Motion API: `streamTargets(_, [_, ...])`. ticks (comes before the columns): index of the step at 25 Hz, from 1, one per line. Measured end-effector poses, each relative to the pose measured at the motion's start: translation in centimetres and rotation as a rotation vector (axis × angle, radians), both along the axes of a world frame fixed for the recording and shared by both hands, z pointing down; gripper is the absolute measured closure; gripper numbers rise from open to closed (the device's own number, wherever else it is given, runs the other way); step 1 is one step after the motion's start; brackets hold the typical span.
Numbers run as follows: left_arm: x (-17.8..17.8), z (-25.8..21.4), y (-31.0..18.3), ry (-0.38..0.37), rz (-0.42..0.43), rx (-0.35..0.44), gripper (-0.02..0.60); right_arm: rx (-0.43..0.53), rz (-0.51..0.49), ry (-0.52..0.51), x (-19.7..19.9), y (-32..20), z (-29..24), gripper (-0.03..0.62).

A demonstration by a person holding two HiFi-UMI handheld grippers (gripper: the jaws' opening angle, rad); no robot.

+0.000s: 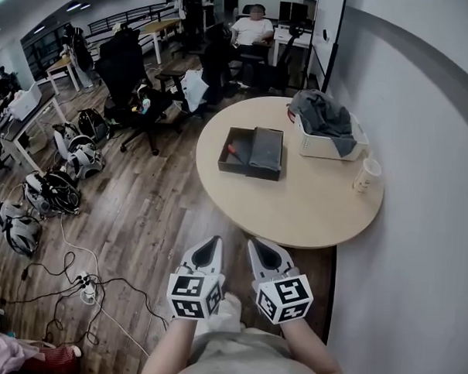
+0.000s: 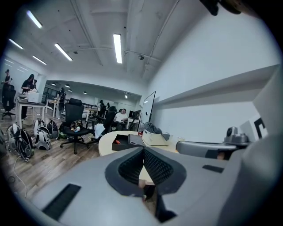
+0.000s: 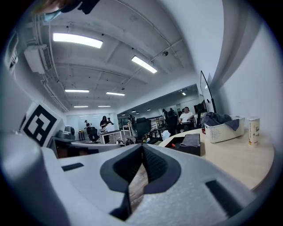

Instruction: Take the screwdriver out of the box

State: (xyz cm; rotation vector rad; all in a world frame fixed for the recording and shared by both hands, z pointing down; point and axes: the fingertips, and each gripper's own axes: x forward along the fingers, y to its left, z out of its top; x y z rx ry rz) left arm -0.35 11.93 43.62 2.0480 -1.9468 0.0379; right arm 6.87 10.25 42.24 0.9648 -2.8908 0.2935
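While both tongs hang close to the person's body, nothing is being held. The left tongs [image 1: 213, 243] are shut tight, tip on tip, with nothing between them. The right tongs [image 1: 255, 245] are shut too, and empty. They sit side by side above the wood floor [image 1: 140, 209], just short of the near edge of the round bench [image 1: 295, 212].

Farther off, at about 12 o'clock from the tongs, the dark box [image 1: 248, 174] sits open on the bench. The screwdriver [image 1: 232, 151] lies inside it, on the 9 o'clock side. Only its red handle shows well. A grey pad [image 1: 266, 149] fills the 3 o'clock side of the box. At 2 o'clock from the box stands a white basket [image 1: 325, 147] with a grey cloth [image 1: 322, 112] heaped in it. At 3 o'clock from the box stands a cup [image 1: 367, 174]. Far behind the bench are chairs [image 1: 127, 69] and a sitting person [image 1: 255, 28].

The job looks not yet begun, since the screwdriver lies untouched in the box. Some things could go wrong. If the tongs reach in shut, they will only poke the screwdriver and not grab it. The screwdriver lies low by the box wall, so a tip may bump the wall and shove the whole box. The handle looks round, so a weak pinch may let it roll or drop.
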Motion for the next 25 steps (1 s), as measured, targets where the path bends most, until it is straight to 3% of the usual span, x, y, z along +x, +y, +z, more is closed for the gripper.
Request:
streamTargets(11, [-2.9,0.7,-11.5,0.018,0.070,0.007,0.578,-0.019,0.061,0.016,-2.4,-10.6,1.0,0.594])
streamTargets(25, [-11.9,0.9,-26.9,0.012,0.134,-0.016,0.578,-0.001,0.109,0.029,-10.9,-25.4,-0.5,0.594])
